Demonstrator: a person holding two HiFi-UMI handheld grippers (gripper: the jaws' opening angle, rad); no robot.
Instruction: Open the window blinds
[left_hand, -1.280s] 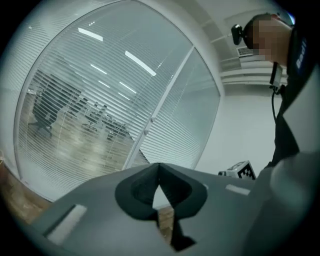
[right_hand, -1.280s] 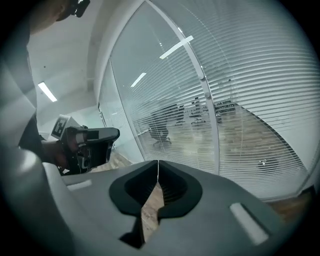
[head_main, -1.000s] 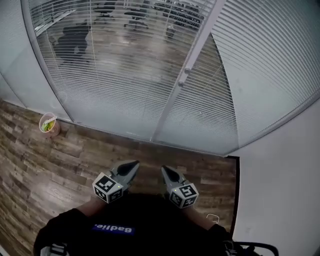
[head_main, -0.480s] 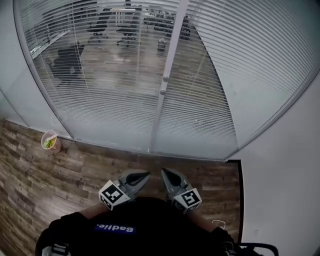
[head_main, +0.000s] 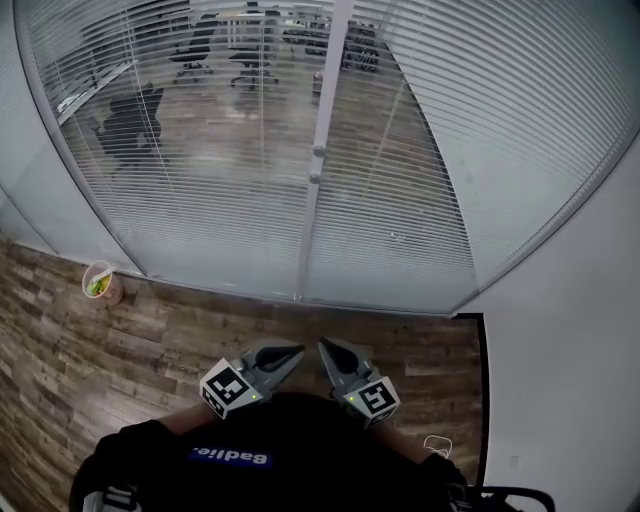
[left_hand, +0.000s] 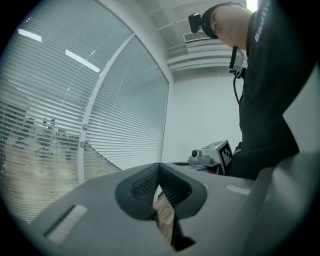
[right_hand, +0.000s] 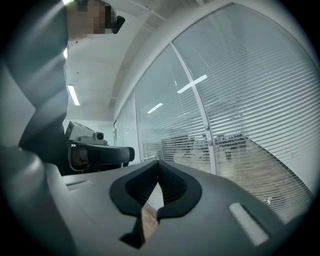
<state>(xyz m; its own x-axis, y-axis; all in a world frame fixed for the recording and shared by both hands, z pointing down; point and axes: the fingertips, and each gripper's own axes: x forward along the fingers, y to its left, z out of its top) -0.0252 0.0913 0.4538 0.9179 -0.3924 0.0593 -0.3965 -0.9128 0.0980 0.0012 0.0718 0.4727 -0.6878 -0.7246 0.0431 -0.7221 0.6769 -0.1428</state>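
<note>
White slatted window blinds (head_main: 200, 150) cover the glass wall ahead; through the left panel's slats I see an office with chairs. A white upright post (head_main: 310, 215) with a small knob (head_main: 318, 151) divides the panels. My left gripper (head_main: 296, 352) and right gripper (head_main: 324, 347) are held low, close to my body and side by side, well short of the blinds. Both are shut with nothing in them. In the left gripper view the closed tips (left_hand: 159, 166) point along the blinds (left_hand: 125, 115). The right gripper view shows closed tips (right_hand: 159, 163) before the blinds (right_hand: 250, 115).
A small cup (head_main: 100, 283) with something green in it stands on the wood floor (head_main: 150, 330) at the foot of the glass on the left. A plain white wall (head_main: 570, 380) closes the right side, meeting the glass at a corner.
My left gripper has moved right, closer to the right one, and both sit slightly higher. The post now looks more upright and centred in the head view.
</note>
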